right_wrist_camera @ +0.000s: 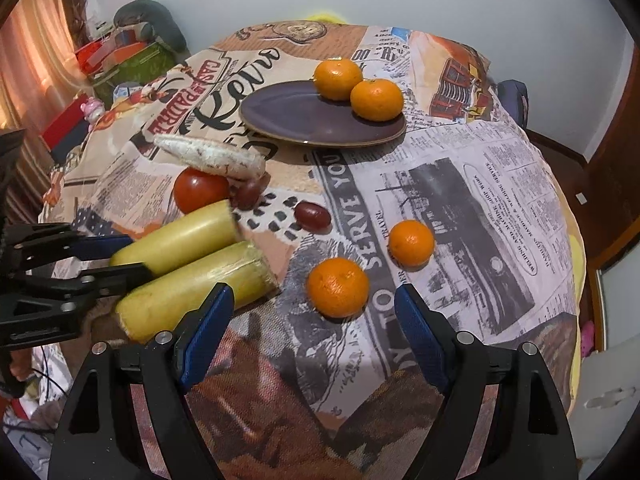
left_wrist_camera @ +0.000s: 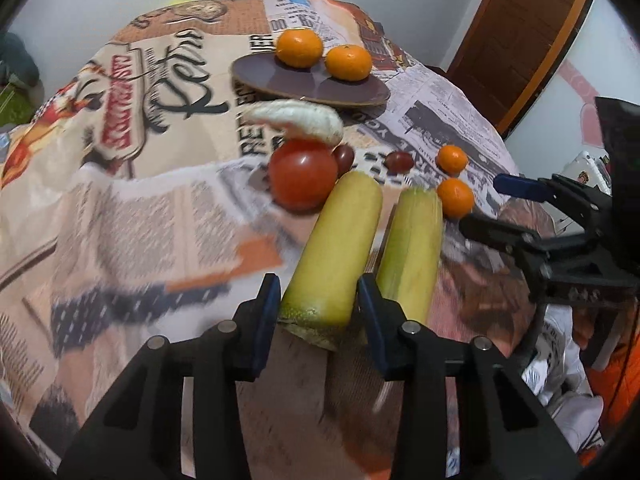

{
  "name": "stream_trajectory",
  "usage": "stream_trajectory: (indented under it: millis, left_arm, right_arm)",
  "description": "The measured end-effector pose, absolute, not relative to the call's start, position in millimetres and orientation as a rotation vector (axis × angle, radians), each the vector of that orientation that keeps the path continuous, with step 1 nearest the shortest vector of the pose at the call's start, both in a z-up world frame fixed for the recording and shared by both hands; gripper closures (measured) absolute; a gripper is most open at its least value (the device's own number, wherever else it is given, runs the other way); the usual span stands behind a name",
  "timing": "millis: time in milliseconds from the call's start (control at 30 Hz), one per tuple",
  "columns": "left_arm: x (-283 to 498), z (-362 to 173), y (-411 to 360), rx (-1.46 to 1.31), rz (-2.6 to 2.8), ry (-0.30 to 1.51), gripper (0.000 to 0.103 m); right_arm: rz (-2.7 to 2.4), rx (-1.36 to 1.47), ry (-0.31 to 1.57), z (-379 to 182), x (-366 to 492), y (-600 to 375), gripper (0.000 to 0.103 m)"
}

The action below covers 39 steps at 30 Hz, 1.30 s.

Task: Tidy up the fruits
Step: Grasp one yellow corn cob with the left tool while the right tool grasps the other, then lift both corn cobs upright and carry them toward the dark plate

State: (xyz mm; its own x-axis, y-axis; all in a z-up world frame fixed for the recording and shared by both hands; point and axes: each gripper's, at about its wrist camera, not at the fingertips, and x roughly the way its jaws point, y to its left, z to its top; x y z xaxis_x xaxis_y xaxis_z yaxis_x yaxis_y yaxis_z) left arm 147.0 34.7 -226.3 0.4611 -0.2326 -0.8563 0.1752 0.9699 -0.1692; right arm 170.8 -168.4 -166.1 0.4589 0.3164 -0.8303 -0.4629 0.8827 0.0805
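A purple plate (left_wrist_camera: 280, 76) (right_wrist_camera: 296, 116) holds two oranges (left_wrist_camera: 300, 47) (right_wrist_camera: 377, 94) at the back. Two more oranges (left_wrist_camera: 455, 197) (right_wrist_camera: 338, 287) lie loose on the cloth. My left gripper (left_wrist_camera: 318, 300) has its jaws around the near end of a yellow-green corn cob (left_wrist_camera: 336, 252) (right_wrist_camera: 180, 236), touching it on both sides. A second cob (left_wrist_camera: 412, 248) (right_wrist_camera: 192, 292) lies beside it. My right gripper (right_wrist_camera: 314, 320) is open and empty, just short of the nearer loose orange.
A red tomato (left_wrist_camera: 302, 174) (right_wrist_camera: 200, 190), a pale white cob (left_wrist_camera: 296, 120) (right_wrist_camera: 212, 154) and two dark red grape tomatoes (left_wrist_camera: 399, 161) (right_wrist_camera: 313, 215) lie mid-table. The printed tablecloth (right_wrist_camera: 480, 200) drapes over the edges. Clutter stands beyond the left edge.
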Motion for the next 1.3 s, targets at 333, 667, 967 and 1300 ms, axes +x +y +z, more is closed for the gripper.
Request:
stream_trajectory:
  millis: [333,667,967,1300]
  left_arm:
    - [104,-221,74,-0.021,-0.087,1.046,0.063]
    - [104,-220,82,-0.028,-0.127,1.047,0.063]
    - [123,-226,83,-0.053,-0.155,1.059,0.062]
    - [143,-239,76,-0.060,-0.164,1.093,0.058]
  right_arm:
    - [0.570,-0.181,0.992,-162,162,-135,0.023]
    - [0.592,-0.218,1.014,-171,166,-92,0.017]
    - [0.574,-0.125,1.118,-197,183,-84,0.004]
    - [0.643,-0.207,1.078,-186,171,-104,0.052]
